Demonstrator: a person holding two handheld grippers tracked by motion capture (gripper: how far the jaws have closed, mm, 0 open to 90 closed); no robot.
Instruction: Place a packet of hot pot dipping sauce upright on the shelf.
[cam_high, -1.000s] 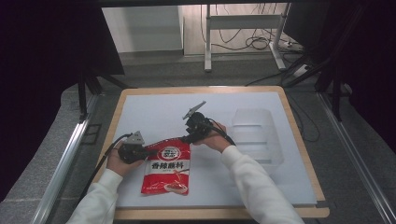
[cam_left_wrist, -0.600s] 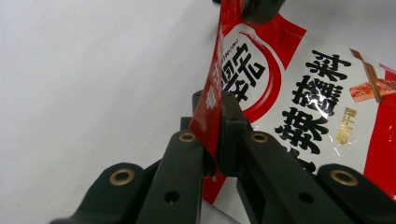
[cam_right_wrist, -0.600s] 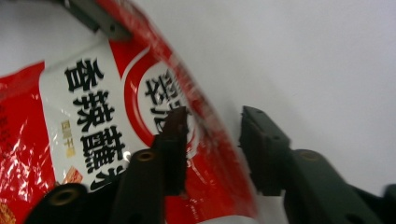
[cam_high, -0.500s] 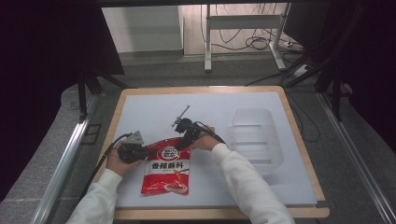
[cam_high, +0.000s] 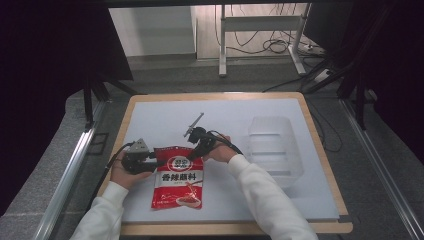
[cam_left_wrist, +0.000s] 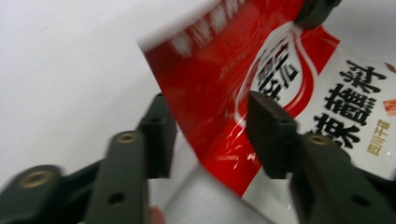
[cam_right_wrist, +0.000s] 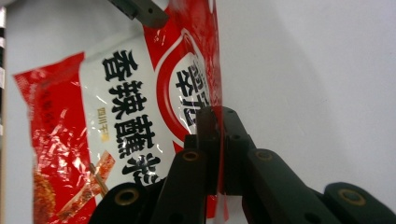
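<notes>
Near the counter's (cam_high: 150, 112) front-left corner, the right tool (cam_right_wrist: 218, 122) is clamped on the top edge of a glossy red-and-white plastic seasoning packet (cam_high: 179, 176). The left tool (cam_left_wrist: 211, 133), jaws apart, straddles the packet's opposite top corner. The step looks like securing a two-handed grip; next, the left jaws need closing.

The packet (cam_high: 178, 176) at the lower middle of the high view is bright red and glossy, with a white panel carrying bold black characters and a red-and-white round emblem above it; near its bottom edge sits a picture in orange-red tones. The worktop (cam_high: 150, 120) is pale bluish white with a light wooden border. The left tool (cam_high: 150, 161) is black with a grey plate on top; the right tool (cam_high: 195, 150) is black, its jaws showing brass-coloured pins in the right gripper view. The tray (cam_high: 275, 150) at right is clear and colourless. Both sleeves (cam_high: 260, 195) are white.
</notes>
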